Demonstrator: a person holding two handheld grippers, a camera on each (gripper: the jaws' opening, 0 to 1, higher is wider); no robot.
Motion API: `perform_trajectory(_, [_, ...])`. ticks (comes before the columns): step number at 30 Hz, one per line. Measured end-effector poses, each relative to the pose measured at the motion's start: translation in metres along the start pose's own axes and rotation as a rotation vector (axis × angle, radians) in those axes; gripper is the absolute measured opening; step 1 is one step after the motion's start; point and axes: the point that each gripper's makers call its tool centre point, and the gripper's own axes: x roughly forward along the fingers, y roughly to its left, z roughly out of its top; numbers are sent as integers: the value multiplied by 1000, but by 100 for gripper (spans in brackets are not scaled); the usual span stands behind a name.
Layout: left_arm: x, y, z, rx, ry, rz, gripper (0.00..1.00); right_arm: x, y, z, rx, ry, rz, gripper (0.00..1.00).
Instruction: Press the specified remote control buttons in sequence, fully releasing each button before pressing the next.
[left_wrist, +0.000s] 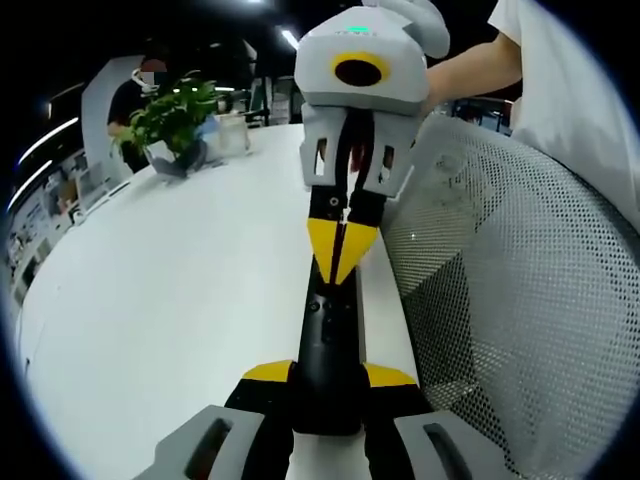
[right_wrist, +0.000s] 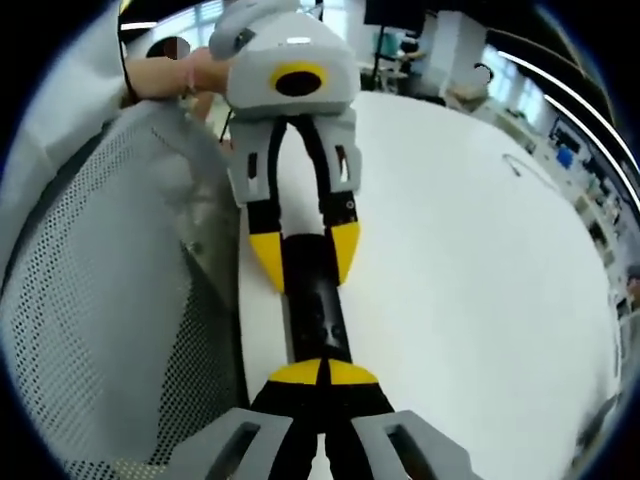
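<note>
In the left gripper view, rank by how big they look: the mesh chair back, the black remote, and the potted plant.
1. Mesh chair back, largest, though it is nearest the camera.
2. Black remote, held at one end by the left gripper.
3. Potted plant, smallest, though far down the white table.

Remotes: I counted one remote (left_wrist: 327, 350)
Grippers: I saw two, left gripper (left_wrist: 328, 382) and right gripper (right_wrist: 322, 372)
Plants: one potted plant (left_wrist: 172, 115)
Chairs: one mesh chair (left_wrist: 510, 300)
Tables: one white table (left_wrist: 160, 290)
</note>
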Motion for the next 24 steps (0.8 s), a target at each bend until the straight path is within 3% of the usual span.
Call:
perform_trajectory(9, [0,0,0,1,-1,-2,24,1,-1,0,73,15,-17,0])
perform_trajectory(12, [0,-1,0,1,0,-1,24,0,-2,1,199,-66,-26,0])
perform_trajectory(14, [0,-1,0,1,0,-1,24,-1,-2,1,238,-117,-29,0])
perform_trajectory(16, [0,-1,0,2,0,-1,24,-1,-1,1,221,-129,-36,0])
perform_trajectory(20, [0,-1,0,2,-1,0,24,1,1,5,73,-108,-61,0])
perform_trajectory(24, [0,-2,0,5,0,-1,24,2,4,10,3,-109,-49,0])
